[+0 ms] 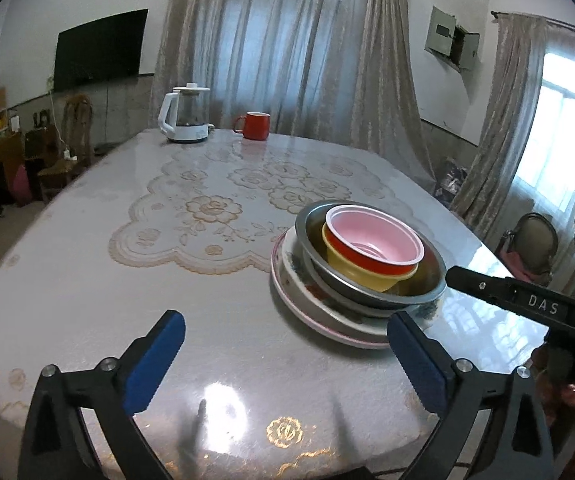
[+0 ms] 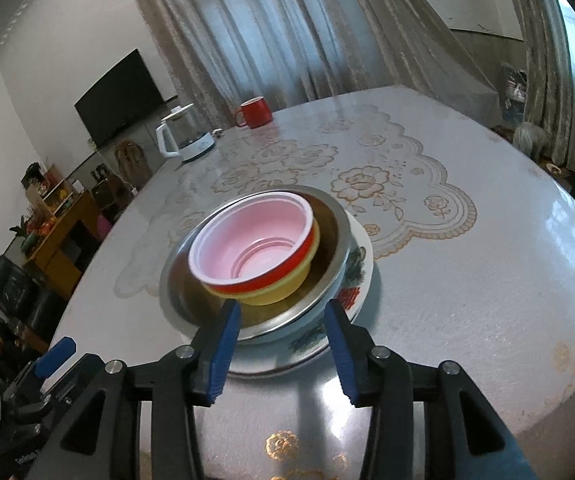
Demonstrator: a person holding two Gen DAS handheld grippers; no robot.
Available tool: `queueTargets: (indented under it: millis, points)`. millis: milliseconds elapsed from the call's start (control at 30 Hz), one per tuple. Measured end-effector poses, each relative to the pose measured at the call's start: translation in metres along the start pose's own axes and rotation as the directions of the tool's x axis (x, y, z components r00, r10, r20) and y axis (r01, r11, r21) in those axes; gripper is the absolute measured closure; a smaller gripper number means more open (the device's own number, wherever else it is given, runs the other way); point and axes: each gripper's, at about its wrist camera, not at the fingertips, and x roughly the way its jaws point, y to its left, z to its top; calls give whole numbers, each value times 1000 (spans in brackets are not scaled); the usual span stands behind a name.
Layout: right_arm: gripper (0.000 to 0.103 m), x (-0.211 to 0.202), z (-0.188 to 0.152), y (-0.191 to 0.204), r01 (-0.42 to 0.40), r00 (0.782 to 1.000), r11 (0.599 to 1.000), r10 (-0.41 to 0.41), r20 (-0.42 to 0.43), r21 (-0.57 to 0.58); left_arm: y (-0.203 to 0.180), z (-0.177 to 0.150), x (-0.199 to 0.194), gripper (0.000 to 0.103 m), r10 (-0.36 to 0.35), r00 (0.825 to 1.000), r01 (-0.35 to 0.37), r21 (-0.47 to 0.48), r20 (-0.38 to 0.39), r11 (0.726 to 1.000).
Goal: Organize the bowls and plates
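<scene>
On the table stands one stack: flowered plates [image 1: 307,304] [image 2: 357,268] at the bottom, a steel bowl [image 1: 371,298] [image 2: 175,280] on them, then a yellow bowl [image 1: 351,270] [image 2: 283,294], and a red bowl with a pink inside [image 1: 371,240] [image 2: 255,240] on top. My left gripper [image 1: 285,320] is wide open and empty, low over the table just left of the stack. My right gripper [image 2: 283,310] is open at the stack's near rim, its pads apart from the dishes. One of its black fingers [image 1: 487,286] shows beside the steel bowl.
A white kettle [image 1: 185,118] [image 2: 185,138] and a red mug [image 1: 253,125] [image 2: 255,112] stand at the table's far edge. The table [image 1: 127,280] has a glossy lace-patterned cover. Chairs [image 1: 535,240] and a cabinet [image 2: 59,236] stand around it.
</scene>
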Motion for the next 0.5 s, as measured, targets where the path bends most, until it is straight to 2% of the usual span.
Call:
queueTargets:
  millis: [133, 200, 233, 400, 500]
  points:
    - [55, -11, -6, 10, -10, 999, 999, 12, 44, -32, 7, -5, -8, 0, 4, 1000, -5, -19, -12, 1000]
    - [37, -18, -11, 17, -3, 997, 998, 7, 77, -55, 11, -8, -12, 0, 41, 999, -42, -28, -23, 999]
    - [35, -22, -15, 22, -1, 995, 998, 7, 95, -66, 12, -10, -14, 0, 58, 998, -59, -32, -24, 998]
    - [30, -35, -28, 40, 15, 990, 994, 1, 143, -108, 20, -15, -17, 0, 122, 991, -126, -69, -60, 990]
    - [30, -39, -36, 46, 26, 987, 993, -9, 158, -112, 20, -19, -21, 0, 174, 983, -177, -60, -58, 982]
